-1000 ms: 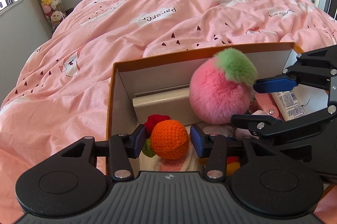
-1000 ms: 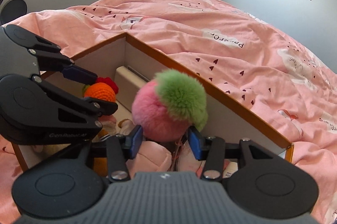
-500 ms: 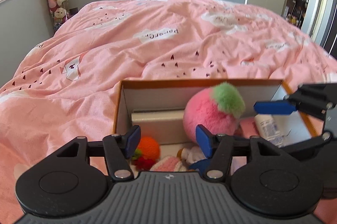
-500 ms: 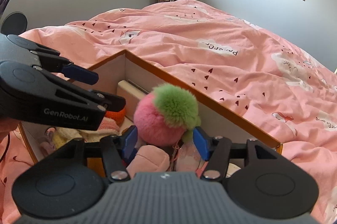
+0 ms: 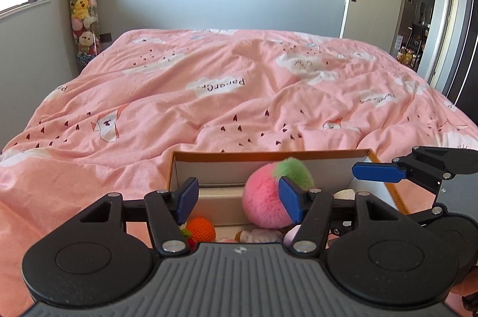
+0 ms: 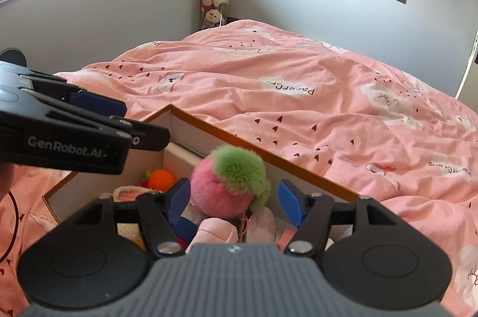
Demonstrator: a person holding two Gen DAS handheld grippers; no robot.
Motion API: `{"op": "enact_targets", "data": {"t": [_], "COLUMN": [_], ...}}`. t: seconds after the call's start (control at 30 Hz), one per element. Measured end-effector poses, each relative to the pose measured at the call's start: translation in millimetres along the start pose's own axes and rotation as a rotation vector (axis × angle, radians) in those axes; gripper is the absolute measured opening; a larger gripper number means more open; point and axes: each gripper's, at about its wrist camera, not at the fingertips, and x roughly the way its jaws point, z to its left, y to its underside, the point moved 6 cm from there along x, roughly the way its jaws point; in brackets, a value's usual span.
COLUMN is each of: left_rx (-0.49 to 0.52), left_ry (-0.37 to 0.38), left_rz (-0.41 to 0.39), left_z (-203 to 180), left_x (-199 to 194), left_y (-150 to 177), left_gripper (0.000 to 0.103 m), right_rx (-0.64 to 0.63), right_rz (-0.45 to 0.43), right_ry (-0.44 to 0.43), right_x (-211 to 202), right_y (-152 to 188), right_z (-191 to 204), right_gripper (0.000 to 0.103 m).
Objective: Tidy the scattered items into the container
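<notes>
- My left gripper (image 5: 239, 199) hangs above the near edge of the cardboard box (image 5: 269, 153), jaws apart, gripping nothing; the crocheted orange (image 5: 200, 229) lies below it in the box's left corner.
- My right gripper (image 6: 234, 197), whose jaws have just been opening, is spread and clear of the pink-and-green fluffy ball (image 6: 230, 182), which rests inside on other soft toys.
- Both toys look light, squashy and unbreakable; I'd pinch across the round middle, since fur tips would probably slip.
- The pink duvet (image 5: 209, 96) shows nothing else scattered.

Left gripper (image 5: 239, 199): released orange crochet ball (image 5: 200, 229) into box (image 5: 269, 155), jaws opened, lifted clear. Right gripper (image 6: 234, 199): released pink pompom (image 6: 230, 185), jaws opened wider, rose
</notes>
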Motion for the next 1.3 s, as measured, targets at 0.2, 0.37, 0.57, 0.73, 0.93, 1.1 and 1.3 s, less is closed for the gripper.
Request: {"op": "enact_targets", "data": {"t": [0.2, 0.37, 0.57, 0.73, 0.93, 1.1, 1.3], "left_rx": [-0.019, -0.012, -0.002, -0.028, -0.079, -0.104, -0.127], "left_ry": [0.011, 0.014, 0.012, 0.008, 0.008, -0.009, -0.01], "left_rz": [-0.042, -0.056, -0.07, -0.083, -0.079, -0.059, -0.031], "left_z": [-4.7, -10.3, -16.2, -17.7, -12.8, -8.8, -7.2], "left_x": [-25.1, -38.6, -49.5, -54.3, -52.6, -48.4, -43.1], "left_y": [-5.1, 0.9, 14.6, 26.0, 38.5, 50.0, 59.6], "left_gripper": [0.07, 0.069, 0.069, 0.069, 0.069, 0.069, 0.07], "right_rx": [0.059, 0.108, 0.135, 0.135, 0.14, 0.16, 0.18], "right_rz": [-0.053, -0.077, -0.107, -0.124, -0.12, -0.089, -0.055], "right_ry": [0.046, 0.069, 0.113, 0.147, 0.164, 0.165, 0.173], "right_x": [-23.0, -37.9, -55.6, -66.9, -69.7, -64.1, -57.3], "right_y": [-1.9, 3.4, 13.5, 19.3, 27.3, 36.9, 46.1], "right_z": [-4.4, -4.5, -0.7, 3.5, 10.5, 14.6, 14.4], "right_gripper": [0.07, 0.07, 0.071, 0.071, 0.071, 0.071, 0.071]}}
